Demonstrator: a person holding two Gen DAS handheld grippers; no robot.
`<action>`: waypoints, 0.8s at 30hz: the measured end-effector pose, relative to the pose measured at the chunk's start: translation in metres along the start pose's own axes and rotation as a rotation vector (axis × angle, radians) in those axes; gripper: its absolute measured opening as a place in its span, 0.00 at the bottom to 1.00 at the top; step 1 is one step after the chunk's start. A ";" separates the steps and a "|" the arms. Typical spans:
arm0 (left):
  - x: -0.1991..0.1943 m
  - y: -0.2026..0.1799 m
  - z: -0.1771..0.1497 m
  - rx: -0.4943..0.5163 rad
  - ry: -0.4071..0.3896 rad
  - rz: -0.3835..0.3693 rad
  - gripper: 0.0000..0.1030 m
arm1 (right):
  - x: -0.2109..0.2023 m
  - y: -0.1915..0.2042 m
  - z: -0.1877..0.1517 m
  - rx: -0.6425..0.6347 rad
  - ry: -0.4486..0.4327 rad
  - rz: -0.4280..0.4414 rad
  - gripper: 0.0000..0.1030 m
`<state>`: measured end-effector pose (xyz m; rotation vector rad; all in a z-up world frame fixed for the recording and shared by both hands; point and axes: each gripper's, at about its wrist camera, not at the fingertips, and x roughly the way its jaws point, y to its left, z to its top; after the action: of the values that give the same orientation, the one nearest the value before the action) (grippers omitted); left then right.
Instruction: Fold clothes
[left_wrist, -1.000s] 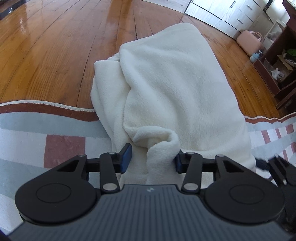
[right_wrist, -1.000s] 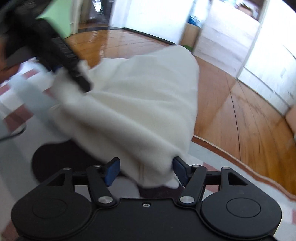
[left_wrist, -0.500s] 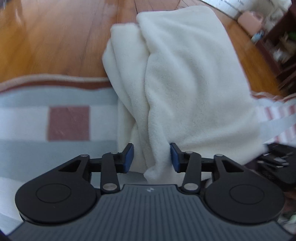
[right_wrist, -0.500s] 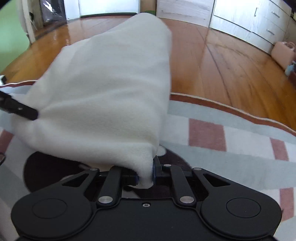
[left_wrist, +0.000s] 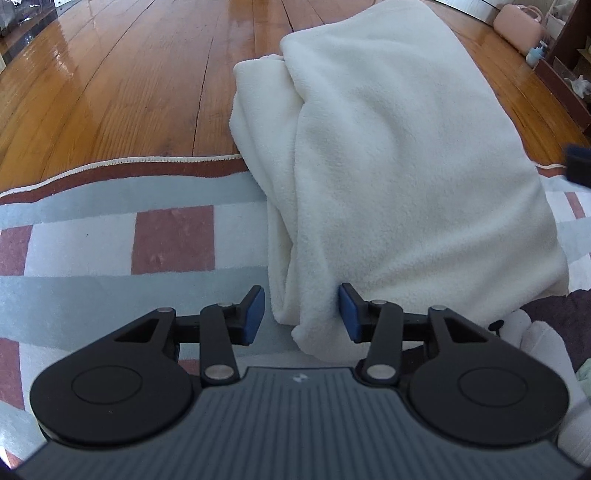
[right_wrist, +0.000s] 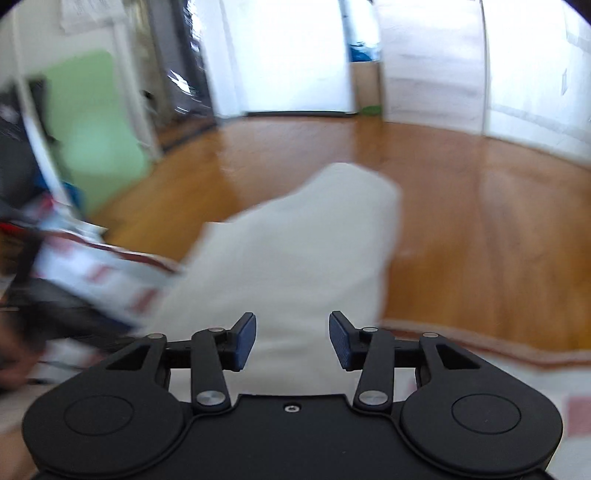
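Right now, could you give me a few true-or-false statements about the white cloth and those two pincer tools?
1. The white fleece garment lies partly on the striped rug and partly on the wooden floor. True.
2. The left gripper is clamped tight on the cloth. False: its jaws are apart, with the garment's near edge lying between them.
3. The right gripper is open. True.
4. The garment is dark blue. False: it is white.
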<state>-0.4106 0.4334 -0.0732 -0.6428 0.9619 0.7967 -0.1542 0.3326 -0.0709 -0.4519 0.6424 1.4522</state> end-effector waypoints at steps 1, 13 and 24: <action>-0.001 -0.001 0.001 0.004 0.000 0.004 0.43 | 0.019 0.000 0.003 -0.028 0.017 -0.016 0.48; -0.057 -0.044 0.064 0.168 -0.381 -0.191 0.38 | 0.054 0.020 -0.012 -0.189 0.125 -0.060 0.53; 0.039 -0.008 0.091 0.098 -0.191 0.170 0.05 | 0.026 0.048 -0.035 -0.292 0.174 -0.033 0.50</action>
<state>-0.3492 0.5113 -0.0677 -0.3957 0.8824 0.9374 -0.2067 0.3340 -0.1101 -0.8205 0.5584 1.4918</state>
